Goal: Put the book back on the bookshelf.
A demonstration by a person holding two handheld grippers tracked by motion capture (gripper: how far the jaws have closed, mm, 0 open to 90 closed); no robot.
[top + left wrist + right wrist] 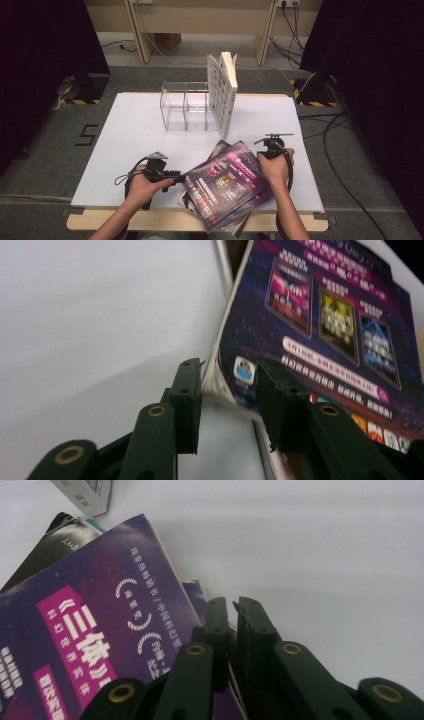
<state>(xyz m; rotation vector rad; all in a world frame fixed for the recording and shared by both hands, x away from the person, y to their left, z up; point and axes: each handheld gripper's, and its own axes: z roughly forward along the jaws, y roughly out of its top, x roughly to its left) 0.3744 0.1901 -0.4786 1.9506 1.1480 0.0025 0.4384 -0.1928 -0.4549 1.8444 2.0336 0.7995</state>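
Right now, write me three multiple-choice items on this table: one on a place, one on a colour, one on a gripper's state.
1. Where does the upright book stand?
A. against the right side of the clear organiser
B. flat on the stack
C. on the floor

2. What is the main colour of the top book's cover?
A. green
B. purple
C. white

3. How are the left gripper's fingers set?
A. shut tight with nothing between them
B. apart, astride the purple book's corner
C. pinching a cable

Answers:
1 A, the high view shows it on end beside the organiser's right wall.
2 B, the cover is dark purple with pink panels.
3 B, the left gripper view shows a gap between each finger and the corner.
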